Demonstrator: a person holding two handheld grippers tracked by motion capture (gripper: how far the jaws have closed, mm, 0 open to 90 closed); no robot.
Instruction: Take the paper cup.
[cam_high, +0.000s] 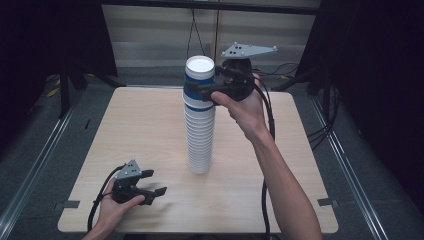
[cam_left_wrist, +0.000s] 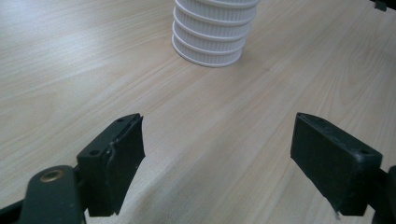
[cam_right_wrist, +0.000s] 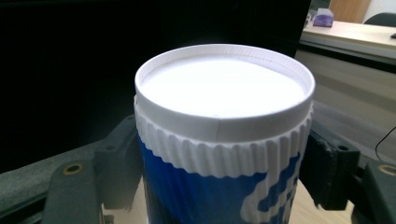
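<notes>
Near the table's (cam_high: 150, 125) front-left edge, the left gripper (cam_high: 152, 182) rests with jaws wide and empty. The right gripper (cam_high: 202, 92) clamps the blue-and-white top cup (cam_right_wrist: 224, 154) of the tall centre cup stack (cam_high: 200, 135). It looks light, crushable and ribbed, so the hold belongs just under the rim.

My table (cam_high: 150, 130) is light wood w/ round corners. A tall stack of white cups (cam_high: 199, 140) stands on it, approx in the middle.
</notes>
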